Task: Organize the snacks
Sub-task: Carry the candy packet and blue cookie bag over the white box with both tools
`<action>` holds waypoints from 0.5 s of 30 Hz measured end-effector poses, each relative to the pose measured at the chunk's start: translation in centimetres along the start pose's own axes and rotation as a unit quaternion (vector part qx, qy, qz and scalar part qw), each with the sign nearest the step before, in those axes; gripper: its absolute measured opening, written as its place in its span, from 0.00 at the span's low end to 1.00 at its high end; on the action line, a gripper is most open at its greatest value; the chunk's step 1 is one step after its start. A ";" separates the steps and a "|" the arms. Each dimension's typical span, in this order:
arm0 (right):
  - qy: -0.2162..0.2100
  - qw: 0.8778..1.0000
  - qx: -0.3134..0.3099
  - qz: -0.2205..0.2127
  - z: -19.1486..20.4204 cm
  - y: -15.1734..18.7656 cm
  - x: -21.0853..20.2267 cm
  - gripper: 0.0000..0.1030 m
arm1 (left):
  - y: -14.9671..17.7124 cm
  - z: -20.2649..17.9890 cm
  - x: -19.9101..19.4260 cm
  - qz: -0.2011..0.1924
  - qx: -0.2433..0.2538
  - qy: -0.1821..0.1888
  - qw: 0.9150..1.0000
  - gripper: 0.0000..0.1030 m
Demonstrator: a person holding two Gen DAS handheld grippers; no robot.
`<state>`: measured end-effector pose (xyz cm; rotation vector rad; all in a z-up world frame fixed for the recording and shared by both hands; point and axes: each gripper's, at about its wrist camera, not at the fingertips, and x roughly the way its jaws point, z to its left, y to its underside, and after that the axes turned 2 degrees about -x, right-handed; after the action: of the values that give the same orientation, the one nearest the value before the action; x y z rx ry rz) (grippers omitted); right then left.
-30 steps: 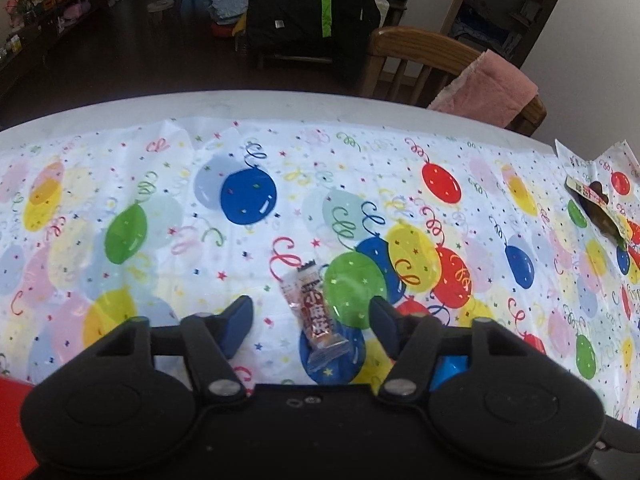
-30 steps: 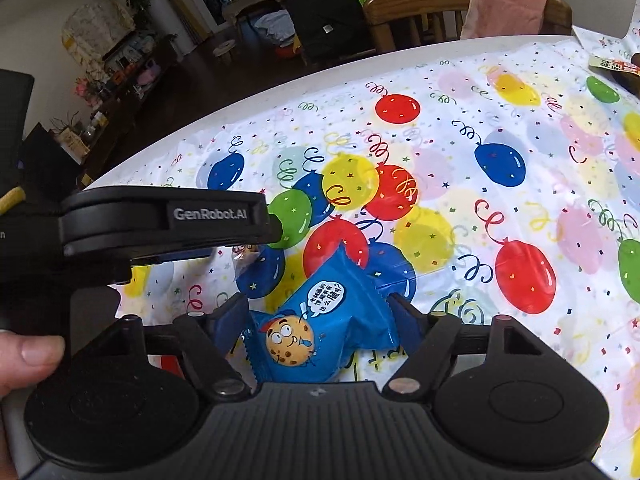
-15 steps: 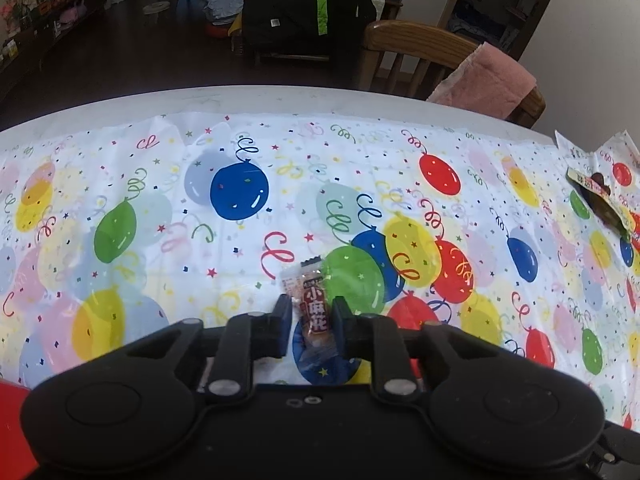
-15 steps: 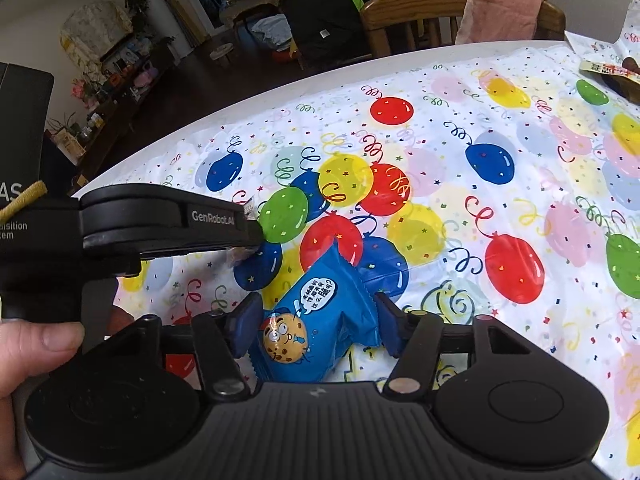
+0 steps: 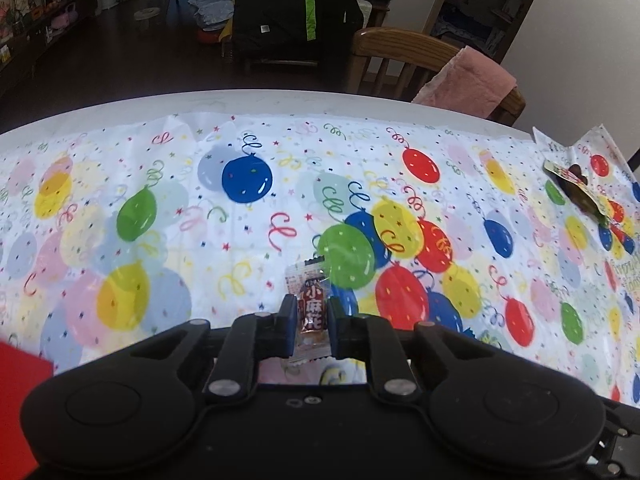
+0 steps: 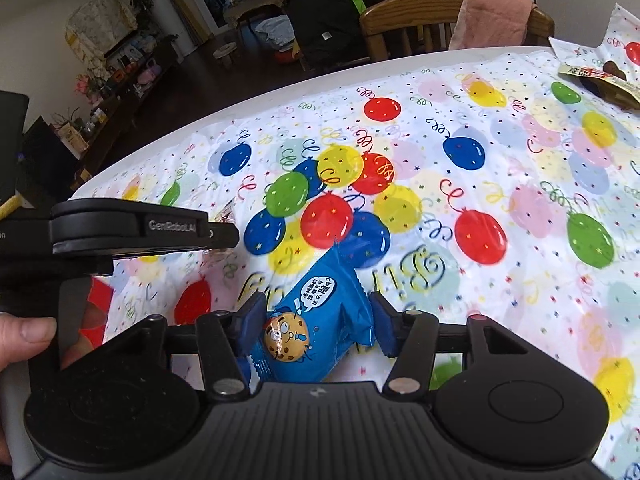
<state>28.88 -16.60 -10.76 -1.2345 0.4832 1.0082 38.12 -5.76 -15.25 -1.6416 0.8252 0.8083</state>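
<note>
Now both grippers [image 5: 313,316] [image 6: 318,314] pinch snack packets [image 5: 311,312] [image 6: 316,320]

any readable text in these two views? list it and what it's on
"小麻花": small clear snack wrapper.
"GenRobot.AI": side of the left hand-held gripper.
Speech bubble on the blue cookie packet: Chinese characters, too small to read.
Yellow lettering on the balloon tablecloth: partly covered, unreadable.
Far snack pack: print blurred.

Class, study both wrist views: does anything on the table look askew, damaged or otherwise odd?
Nothing looks damaged or spilled. The only stray item is a dark snack packet lying alone near the balloon tablecloth's far right edge, where the cloth is rucked up.
</note>
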 end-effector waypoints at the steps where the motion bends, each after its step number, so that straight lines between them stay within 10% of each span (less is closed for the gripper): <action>1: -0.001 1.000 -0.002 0.000 0.1 0.2 -0.5 0.53 | 0.2 0.1 -0.4 0.001 0.001 0.000 1.000 0.12; 15: -0.023 0.999 -0.047 -0.002 3.6 2.1 -7.2 0.53 | 3.5 2.4 -7.3 -0.005 -0.003 0.013 1.000 0.12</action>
<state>22.80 -15.87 -5.20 -1.2923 0.4025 1.0638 31.07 -3.19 -11.38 -1.6641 0.8323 0.7837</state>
